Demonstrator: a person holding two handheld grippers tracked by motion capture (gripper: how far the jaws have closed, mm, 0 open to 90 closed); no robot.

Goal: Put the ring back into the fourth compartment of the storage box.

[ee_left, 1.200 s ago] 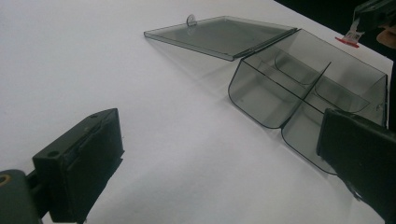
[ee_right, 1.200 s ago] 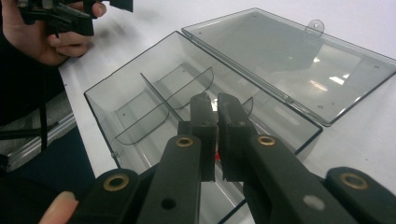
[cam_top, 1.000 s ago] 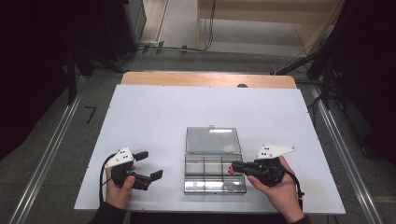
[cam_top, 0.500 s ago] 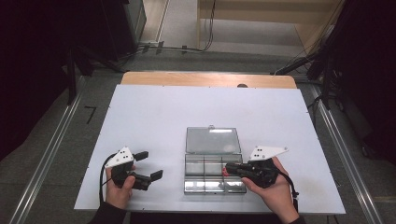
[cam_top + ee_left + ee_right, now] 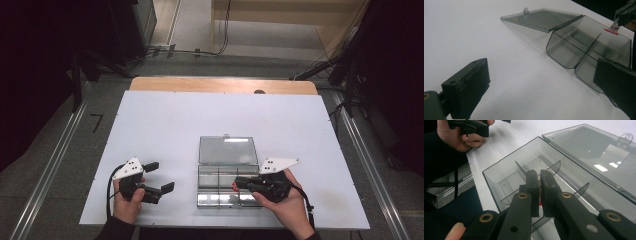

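A clear smoky compartment box [image 5: 199, 186] lies open near the table's front, its lid [image 5: 227, 150] flipped flat behind it. My right gripper [image 5: 236, 184] hovers over the box's right compartments, shut on a small red and white piece [image 5: 233, 187]. In the right gripper view the jaws [image 5: 537, 173] are pressed together above the dividers, with the red piece [image 5: 539, 202] showing between them. The left gripper view shows the box [image 5: 560, 53] ahead and the red piece [image 5: 612, 29] hanging at its far wall. My left gripper [image 5: 160, 177] rests open on the table left of the box, with nothing between its fingers.
The white tabletop [image 5: 200, 120] stretches bare behind and beside the box. A wooden strip [image 5: 220, 85] runs along the far edge. Metal rails [image 5: 55, 165] flank the table on the floor. The box's front wall is close to the table's near edge.
My right gripper has crept left with the red piece, from the box's right rim to above its compartments. The left gripper has stayed put.
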